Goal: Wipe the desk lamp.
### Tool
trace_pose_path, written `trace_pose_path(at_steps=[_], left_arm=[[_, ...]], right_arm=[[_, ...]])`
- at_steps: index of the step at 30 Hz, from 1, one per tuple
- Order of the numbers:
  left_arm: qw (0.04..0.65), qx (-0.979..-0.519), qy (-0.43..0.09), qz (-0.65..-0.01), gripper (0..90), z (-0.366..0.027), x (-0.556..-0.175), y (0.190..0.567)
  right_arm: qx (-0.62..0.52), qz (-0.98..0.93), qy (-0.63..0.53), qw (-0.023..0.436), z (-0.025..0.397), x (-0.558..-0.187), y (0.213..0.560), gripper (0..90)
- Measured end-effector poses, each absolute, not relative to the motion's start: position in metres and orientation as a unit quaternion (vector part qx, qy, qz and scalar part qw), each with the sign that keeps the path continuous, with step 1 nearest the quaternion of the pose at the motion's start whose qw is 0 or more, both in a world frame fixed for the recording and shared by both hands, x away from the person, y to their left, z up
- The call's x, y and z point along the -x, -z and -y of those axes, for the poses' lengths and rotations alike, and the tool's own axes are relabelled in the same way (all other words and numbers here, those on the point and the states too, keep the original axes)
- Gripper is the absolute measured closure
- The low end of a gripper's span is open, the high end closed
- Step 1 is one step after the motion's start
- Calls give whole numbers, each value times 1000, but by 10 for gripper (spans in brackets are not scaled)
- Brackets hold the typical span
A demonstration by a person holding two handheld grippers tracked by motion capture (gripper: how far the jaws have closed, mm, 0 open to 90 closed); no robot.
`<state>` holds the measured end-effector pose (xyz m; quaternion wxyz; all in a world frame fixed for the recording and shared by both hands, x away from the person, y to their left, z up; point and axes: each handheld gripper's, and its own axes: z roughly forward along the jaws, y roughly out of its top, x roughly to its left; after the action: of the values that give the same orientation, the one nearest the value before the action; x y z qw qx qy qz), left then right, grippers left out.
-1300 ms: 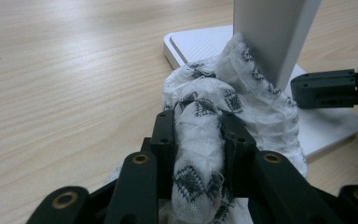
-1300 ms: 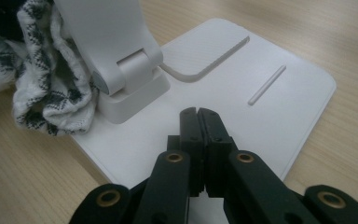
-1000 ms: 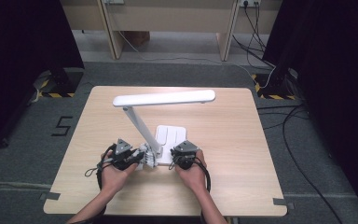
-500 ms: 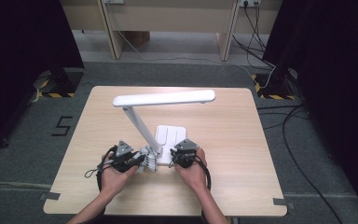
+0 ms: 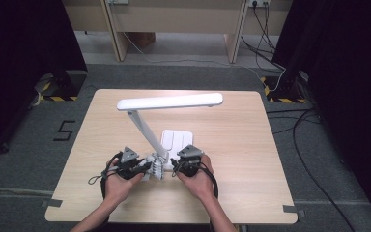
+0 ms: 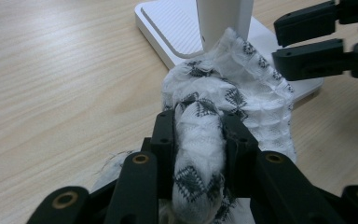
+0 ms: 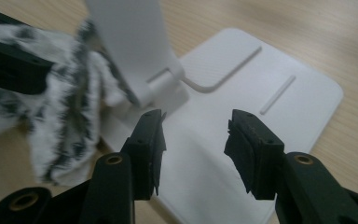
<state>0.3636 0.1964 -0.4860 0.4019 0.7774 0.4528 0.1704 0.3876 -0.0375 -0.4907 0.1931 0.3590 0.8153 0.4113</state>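
1. The left gripper (image 5: 144, 167) sits at about 7 o'clock on the counter (image 5: 251, 145). It pinches a bunched white cloth (image 6: 200, 135) with a dark pattern between its jaws. The fold is gathered thick, which gives the jaws plenty to bite on and probably keeps the fabric from slipping during rubbing.

2. The cloth (image 5: 154, 166) lies at the near edge of the lamp base, at 6 o'clock on the counter. Its loose end is pressed against the foot of the lamp stem (image 6: 223, 23). That placement suggests the work in hand is wiping the joint where stem meets base.

3. The lamp (image 5: 169, 102) stands near the counter's middle. Its stem leans toward 11 o'clock and its head runs across from 9 to 3 o'clock. The base (image 7: 242, 93) is flat, white and light-looking, so it could slide under a sideways wipe.

4. The right gripper (image 7: 193, 135) hovers just over the near right part of the base, at about 5 o'clock from the stem. Its jaws are spread apart with nothing between them. In the left gripper view they point at the cloth from 2 o'clock. I judge that it is placed there either to steady the base or to take a second hold on the cloth.
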Motion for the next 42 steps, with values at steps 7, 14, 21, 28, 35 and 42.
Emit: trace_pose_path(at_steps=[7, 14, 21, 28, 35, 42], left_arm=[[398, -789, -165, -439, 694, -195, -362, 486], [401, -800, -156, -419, 693, -190, -357, 483], [409, -809, -139, -398, 688, -186, -357, 477], [412, -816, -130, -385, 686, -185, -357, 473], [414, -824, -123, -367, 683, -179, -356, 471], [418, -827, -112, -358, 680, -177, -357, 469]], right_arm=[[-297, -833, -434, 171, 25, -367, 475, 467], [-254, -853, -418, 180, 16, -357, 473, 392], [-222, -867, -404, 189, 14, -358, 478, 332], [-193, -878, -391, 198, 12, -357, 481, 305], [-174, -884, -382, 205, 11, -360, 485, 306], [-155, -886, -382, 210, 11, -361, 488, 381]])
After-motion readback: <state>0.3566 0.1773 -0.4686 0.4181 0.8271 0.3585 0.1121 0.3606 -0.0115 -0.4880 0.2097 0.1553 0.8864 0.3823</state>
